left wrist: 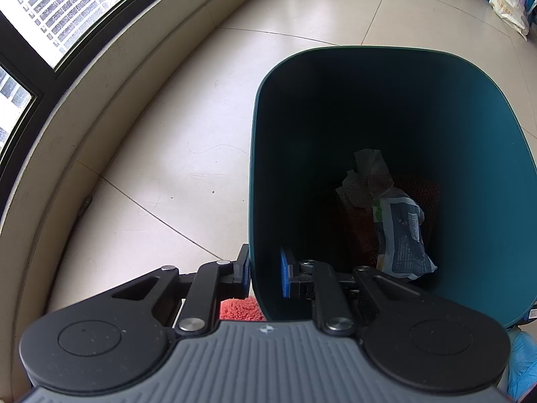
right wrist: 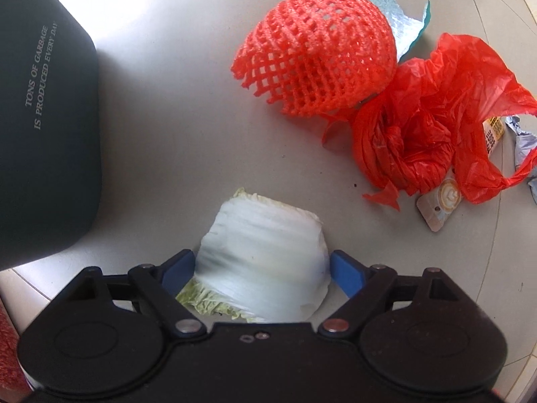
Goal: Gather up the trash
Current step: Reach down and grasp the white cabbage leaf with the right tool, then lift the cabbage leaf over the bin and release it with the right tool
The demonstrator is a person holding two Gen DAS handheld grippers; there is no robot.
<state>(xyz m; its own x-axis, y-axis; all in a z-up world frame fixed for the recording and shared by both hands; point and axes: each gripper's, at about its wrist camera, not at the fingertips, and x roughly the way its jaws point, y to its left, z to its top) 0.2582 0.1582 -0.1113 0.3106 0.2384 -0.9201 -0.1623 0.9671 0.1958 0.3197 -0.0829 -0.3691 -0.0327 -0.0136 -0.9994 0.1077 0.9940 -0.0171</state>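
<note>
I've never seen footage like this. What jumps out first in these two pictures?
The bright orange foam net and the crumpled red plastic bag on the pale floor catch the eye first, at the upper right of the right view. Below them, the right gripper straddles a piece of cabbage, jaws wide. In the left view, the left gripper pinches the rim of a dark green bin holding wrappers.

The bottom of the teal bin (left wrist: 470, 168) is mostly lost in shadow, so only a crumpled white wrapper (left wrist: 402, 235) and some paper show, with print too small to read. In the right wrist view the cabbage piece (right wrist: 261, 245) is motion-blurred, and its near end is hidden behind the gripper body. The red plastic bag (right wrist: 419, 127) covers most of a small card (right wrist: 436, 208), maybe a coffee sachet. A grey wrapper (right wrist: 520, 141) gets cut off by the right edge.
</note>
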